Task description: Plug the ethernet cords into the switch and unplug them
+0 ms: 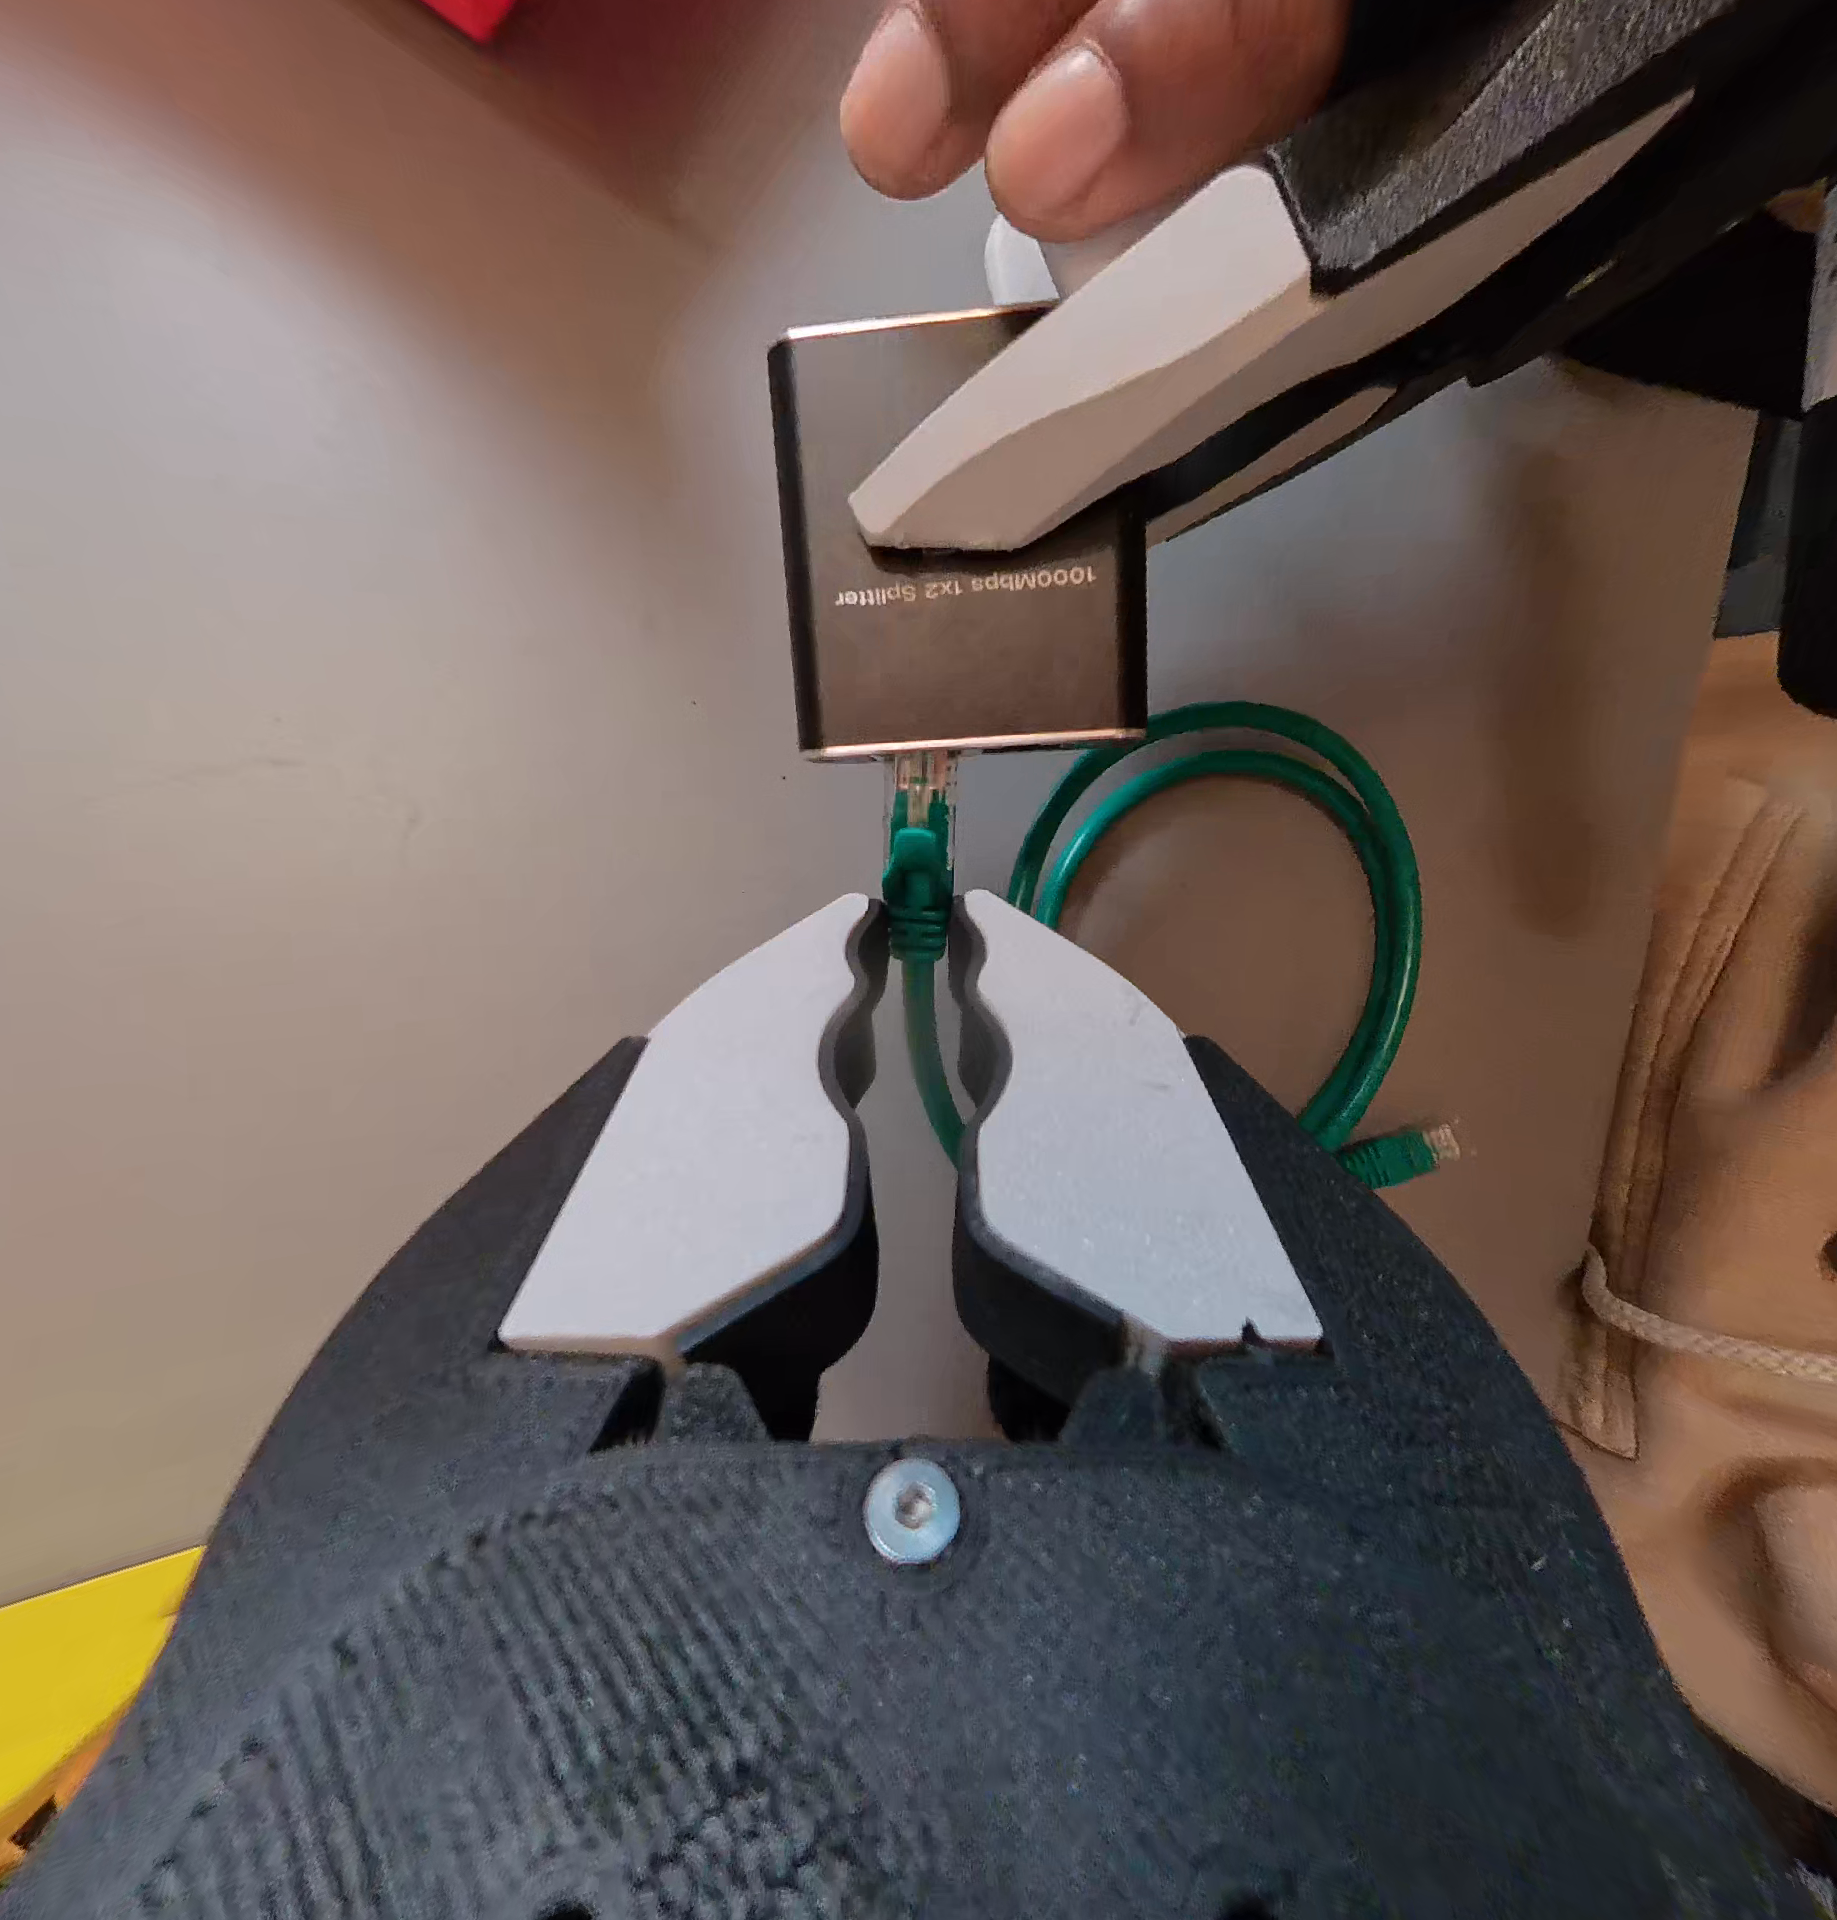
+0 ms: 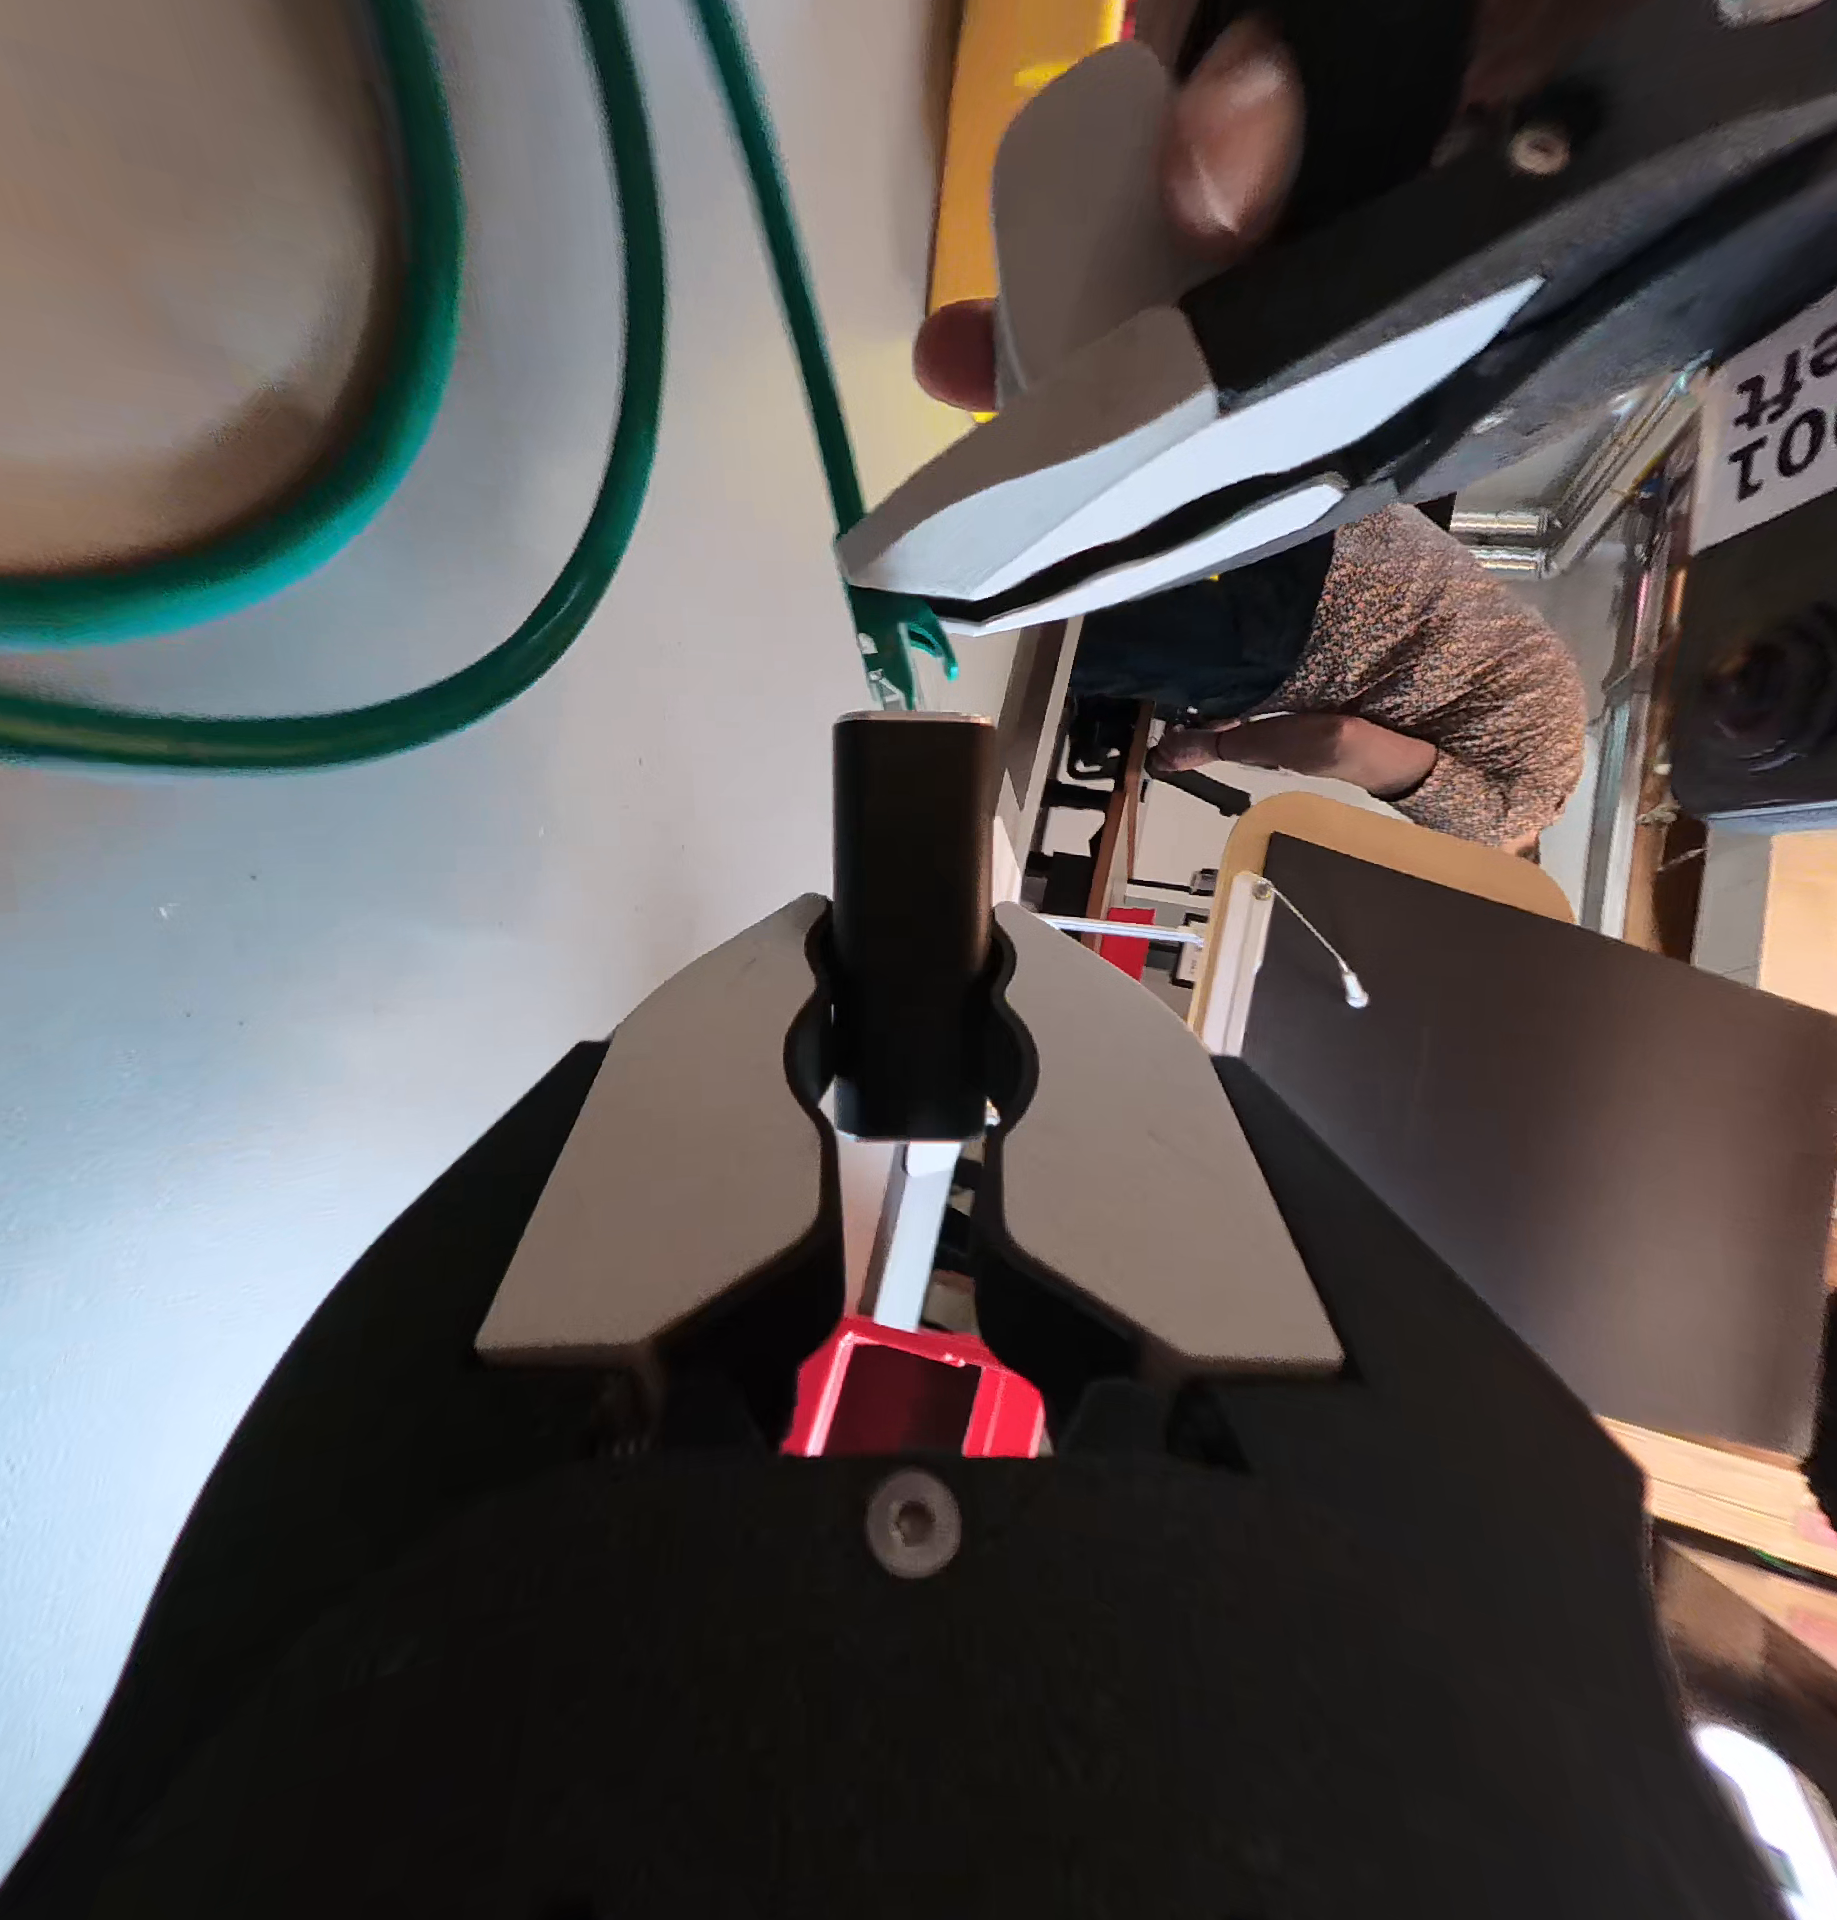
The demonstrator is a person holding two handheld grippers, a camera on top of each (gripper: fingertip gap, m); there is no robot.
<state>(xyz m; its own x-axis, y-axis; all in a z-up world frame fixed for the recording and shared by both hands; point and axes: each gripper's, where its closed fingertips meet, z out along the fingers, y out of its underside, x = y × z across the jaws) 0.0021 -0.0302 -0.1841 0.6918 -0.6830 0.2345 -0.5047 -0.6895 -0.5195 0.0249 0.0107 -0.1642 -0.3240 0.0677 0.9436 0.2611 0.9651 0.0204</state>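
Observation:
The black box-shaped switch [image 1: 955, 644] is held off the table, clamped in my right gripper [image 2: 912, 925]. One of that gripper's grey fingers [image 1: 1049, 416] lies across the switch's face in the left wrist view. My left gripper [image 1: 916, 914] is shut on the boot of the green ethernet cord [image 1: 919, 883]. The cord's clear plug tip [image 1: 924, 774] sits at the mouth of a port on the switch's near edge. I cannot tell how deep it sits. In the right wrist view the left gripper [image 2: 914, 597] holds the plug [image 2: 898, 655] just above the switch [image 2: 912, 831].
The cord's slack loops over the grey table [image 1: 270, 727] to the right [image 1: 1381, 883], ending in a free plug [image 1: 1402, 1153]. A beige fabric bag [image 1: 1745, 1143] lies at the right. A yellow object [image 1: 41, 1683] is at the lower left. A person [image 2: 1433, 665] and a dark board [image 2: 1516, 1091] are behind. Across from one pair of fingers to the other is roughly 6 centimeters.

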